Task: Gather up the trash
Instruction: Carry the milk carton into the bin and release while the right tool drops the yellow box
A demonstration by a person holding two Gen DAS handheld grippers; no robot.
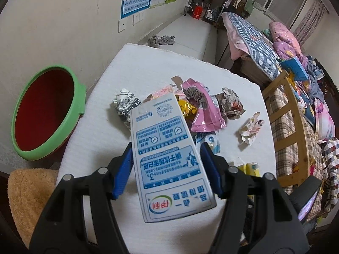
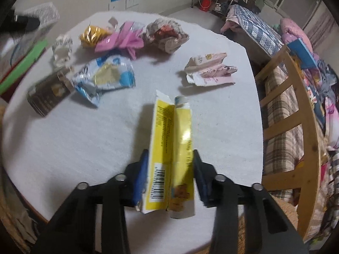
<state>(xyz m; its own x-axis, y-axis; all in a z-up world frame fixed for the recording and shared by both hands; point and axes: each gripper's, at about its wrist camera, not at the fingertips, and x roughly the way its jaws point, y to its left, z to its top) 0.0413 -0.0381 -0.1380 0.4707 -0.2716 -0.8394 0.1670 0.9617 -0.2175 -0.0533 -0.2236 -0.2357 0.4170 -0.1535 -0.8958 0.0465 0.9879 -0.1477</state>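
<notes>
The milk carton (image 1: 167,158) hides part of the wrappers behind it; the left gripper (image 2: 23,24) is blurred at the picture's edge.

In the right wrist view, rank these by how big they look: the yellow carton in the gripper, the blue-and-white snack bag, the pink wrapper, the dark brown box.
1. yellow carton, though it sits nearest the camera, which inflates it.
2. blue-and-white snack bag.
3. pink wrapper and dark brown box look alike; I won't rank them.
</notes>
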